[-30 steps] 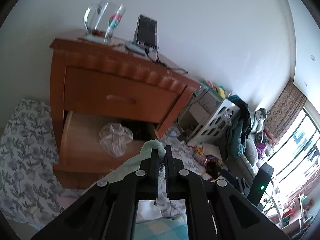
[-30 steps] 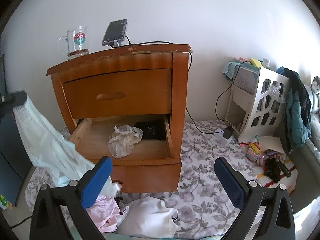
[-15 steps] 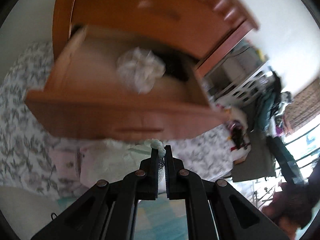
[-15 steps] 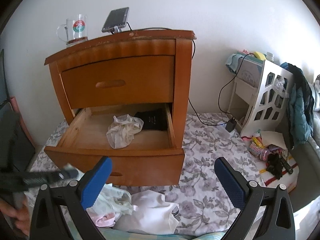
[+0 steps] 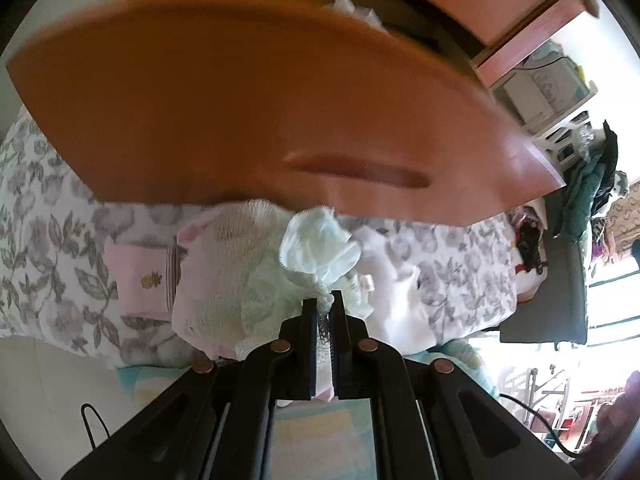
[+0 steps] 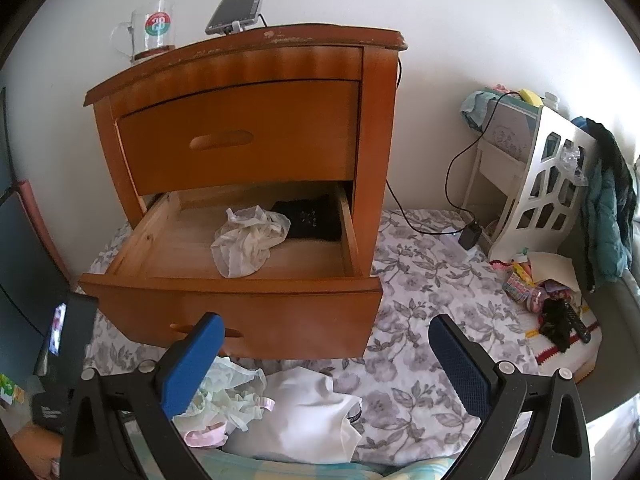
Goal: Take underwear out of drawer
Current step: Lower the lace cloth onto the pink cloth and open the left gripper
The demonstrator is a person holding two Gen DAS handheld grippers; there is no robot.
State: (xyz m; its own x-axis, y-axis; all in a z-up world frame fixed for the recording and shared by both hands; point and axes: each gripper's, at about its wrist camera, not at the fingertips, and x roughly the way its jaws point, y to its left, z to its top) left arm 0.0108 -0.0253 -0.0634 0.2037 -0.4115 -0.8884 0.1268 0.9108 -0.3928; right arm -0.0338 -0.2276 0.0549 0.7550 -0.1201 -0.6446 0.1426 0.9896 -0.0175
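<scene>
My left gripper (image 5: 325, 309) is shut on a bunch of pale green underwear (image 5: 316, 248), low over a pile of pink and white clothes (image 5: 224, 280) on the floral cloth. It sits just in front of the open lower drawer's front (image 5: 280, 120). In the right wrist view the drawer (image 6: 232, 296) stands pulled out. A sheer white piece of underwear (image 6: 248, 240) and a black garment (image 6: 312, 220) lie inside it. My right gripper (image 6: 324, 364) hangs open in front of the drawer, above the pile (image 6: 228, 396), with nothing between its blue pads (image 6: 192, 360).
On top of the wooden nightstand (image 6: 376, 140) stand a glass mug (image 6: 154, 30) and a phone on a stand (image 6: 236, 10). A white shelf unit (image 6: 536, 184) with a cable and charger stands to the right. Toys and a remote (image 6: 560, 316) lie on the floor.
My left gripper has sunk and tipped downward with the green underwear, from above the drawer to the pile on the floor. The right gripper has barely shifted.
</scene>
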